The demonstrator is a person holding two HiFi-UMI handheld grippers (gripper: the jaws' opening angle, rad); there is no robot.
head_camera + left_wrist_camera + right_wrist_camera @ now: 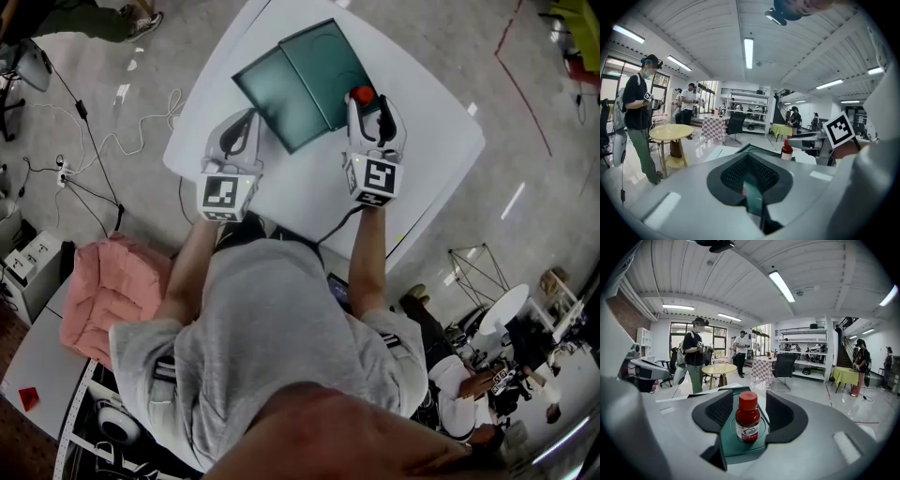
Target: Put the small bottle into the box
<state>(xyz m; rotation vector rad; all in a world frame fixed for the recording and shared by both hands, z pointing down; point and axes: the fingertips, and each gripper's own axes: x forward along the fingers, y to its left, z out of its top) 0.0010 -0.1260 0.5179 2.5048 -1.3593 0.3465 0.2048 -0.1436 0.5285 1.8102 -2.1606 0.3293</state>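
Standing upright between parted right tongs [749, 411]: small bottle [747, 420], on green box [738, 448].

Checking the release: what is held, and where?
Right gripper: nothing; small red bottle stands free between its jaws. Left gripper pinches the flat green box by its edge.

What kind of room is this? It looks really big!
Probably a big open lab or workshop. Another person stands there wearing headgear and holding equipment, metal shelves full of stuff line the back wall, and cables trail around.
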